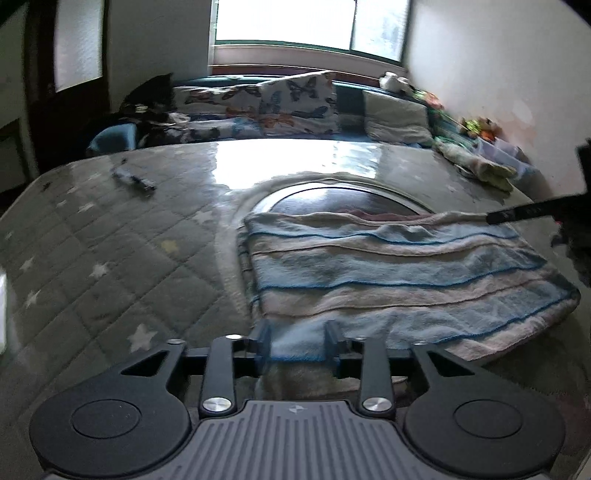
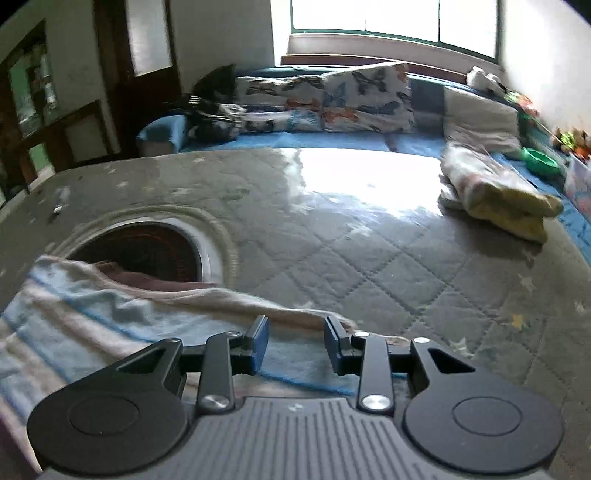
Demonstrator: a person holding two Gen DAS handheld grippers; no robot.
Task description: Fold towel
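Daylight from a wide window [image 1: 310,22] glares off the quilted grey tabletop [image 1: 110,266], which is dotted with pale stars and has a round dark opening [image 2: 147,251] set into it. Behind it runs a blue bed with butterfly pillows [image 2: 369,99], and a folded yellowish cloth [image 2: 509,199] sits at the tabletop's far right.

The striped blue and white towel [image 1: 399,280] lies folded flat, its far edge reaching over the near side of the round opening. My left fingers [image 1: 298,343] hover at its near left edge, parted, with the towel's hem showing in the gap between them; the pads do not press on it. My right fingers [image 2: 297,343] hang over the towel's far right corner, likewise parted and gripping nothing, the cloth lying loose under and between them. From the left view, one finger of my right tool [image 1: 532,212] reaches in from the right, its tip at the towel's far right corner.

Both tools tilt down toward the tabletop. Whether any fingertip grazes the cloth I cannot tell. The towel's near edge is hidden under the tool bodies, its left part is cut off in the right view, and a small dark item [image 1: 135,181] far left is too blurred to identify.
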